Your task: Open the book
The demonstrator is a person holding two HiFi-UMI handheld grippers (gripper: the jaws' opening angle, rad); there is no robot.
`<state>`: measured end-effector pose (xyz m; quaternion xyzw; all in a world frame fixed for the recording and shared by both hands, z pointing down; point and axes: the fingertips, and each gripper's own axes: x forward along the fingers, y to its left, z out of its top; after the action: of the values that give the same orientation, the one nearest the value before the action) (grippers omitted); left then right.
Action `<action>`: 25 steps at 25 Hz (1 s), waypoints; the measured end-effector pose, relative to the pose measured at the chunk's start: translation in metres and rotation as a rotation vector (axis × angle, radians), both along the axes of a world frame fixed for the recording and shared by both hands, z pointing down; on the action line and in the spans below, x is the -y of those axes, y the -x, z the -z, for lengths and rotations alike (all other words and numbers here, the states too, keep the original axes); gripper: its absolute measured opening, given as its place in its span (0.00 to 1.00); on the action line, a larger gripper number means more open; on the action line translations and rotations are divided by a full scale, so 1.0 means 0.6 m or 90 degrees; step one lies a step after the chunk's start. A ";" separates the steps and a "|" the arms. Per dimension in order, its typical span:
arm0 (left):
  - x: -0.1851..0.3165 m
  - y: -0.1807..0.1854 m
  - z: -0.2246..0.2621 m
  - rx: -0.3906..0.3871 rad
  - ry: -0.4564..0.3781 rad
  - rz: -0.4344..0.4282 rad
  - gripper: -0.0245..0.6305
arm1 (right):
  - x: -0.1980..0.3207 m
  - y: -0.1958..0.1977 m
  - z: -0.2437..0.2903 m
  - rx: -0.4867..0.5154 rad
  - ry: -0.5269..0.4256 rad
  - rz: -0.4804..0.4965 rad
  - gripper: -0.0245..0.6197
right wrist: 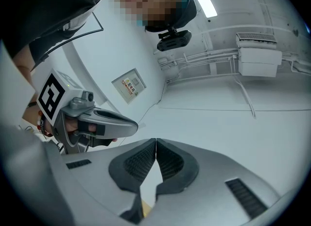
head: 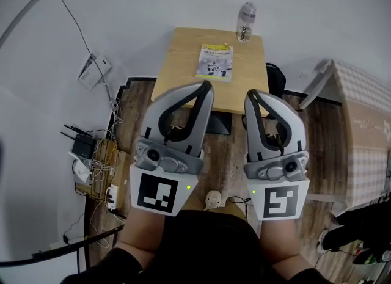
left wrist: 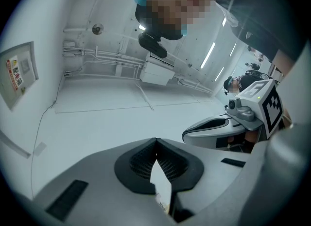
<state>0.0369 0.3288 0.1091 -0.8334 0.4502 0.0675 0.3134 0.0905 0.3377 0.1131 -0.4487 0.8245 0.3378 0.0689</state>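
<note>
The book, closed with a yellow and white cover, lies flat on the far middle of a small wooden table in the head view. My left gripper and right gripper hover side by side near the table's front edge, both short of the book and touching nothing. In the left gripper view the left gripper's tips meet with nothing between them. The right gripper's tips likewise meet, empty. Both gripper views look up at a white wall and ceiling, so the book is hidden there.
A clear water bottle stands at the table's far right corner. A router, power strip and cables crowd the floor at left. A checked cloth surface is at right, a dark chair part beside the table.
</note>
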 end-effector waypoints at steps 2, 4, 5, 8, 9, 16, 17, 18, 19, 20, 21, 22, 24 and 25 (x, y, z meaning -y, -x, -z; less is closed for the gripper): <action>-0.001 -0.004 -0.001 0.001 0.000 0.002 0.05 | 0.000 -0.011 -0.002 0.003 0.001 -0.004 0.09; 0.000 -0.007 -0.002 0.004 0.000 0.004 0.05 | 0.001 -0.018 -0.003 0.005 0.004 -0.007 0.09; 0.002 -0.008 -0.002 0.005 0.001 0.004 0.05 | 0.003 -0.020 -0.004 0.005 0.005 -0.007 0.09; 0.009 -0.008 -0.003 0.009 0.002 0.007 0.05 | 0.009 -0.021 -0.006 0.007 0.007 -0.006 0.09; 0.012 -0.008 -0.003 0.009 0.001 0.007 0.05 | 0.011 -0.021 -0.007 0.007 0.007 -0.006 0.09; 0.050 -0.012 -0.005 0.014 -0.002 0.003 0.05 | 0.050 -0.027 -0.010 0.007 0.008 -0.015 0.09; 0.057 -0.011 -0.004 0.014 -0.004 0.001 0.05 | 0.058 -0.026 -0.009 0.006 0.007 -0.016 0.09; 0.065 -0.009 -0.003 0.014 -0.005 0.000 0.05 | 0.066 -0.024 -0.009 0.006 0.007 -0.018 0.09; 0.074 -0.006 -0.003 0.013 -0.005 -0.001 0.05 | 0.074 -0.021 -0.008 0.005 0.006 -0.019 0.09; 0.083 -0.002 -0.004 0.011 -0.004 -0.001 0.05 | 0.082 -0.019 -0.008 0.004 0.006 -0.021 0.09; 0.091 0.001 -0.004 0.009 -0.003 -0.002 0.05 | 0.090 -0.016 -0.008 0.004 0.007 -0.022 0.09; 0.100 0.004 -0.003 0.007 -0.003 -0.004 0.05 | 0.099 -0.014 -0.008 0.004 0.007 -0.023 0.09; 0.119 0.010 -0.004 0.006 -0.003 -0.007 0.05 | 0.118 -0.008 -0.011 0.000 0.009 -0.026 0.09; 0.130 0.013 -0.005 0.006 -0.002 -0.008 0.05 | 0.128 -0.004 -0.012 -0.002 0.011 -0.029 0.09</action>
<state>0.0290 0.2505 0.1123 -0.8360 0.4434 0.0662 0.3165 0.0931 0.2608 0.1204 -0.4672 0.8171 0.3329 0.0561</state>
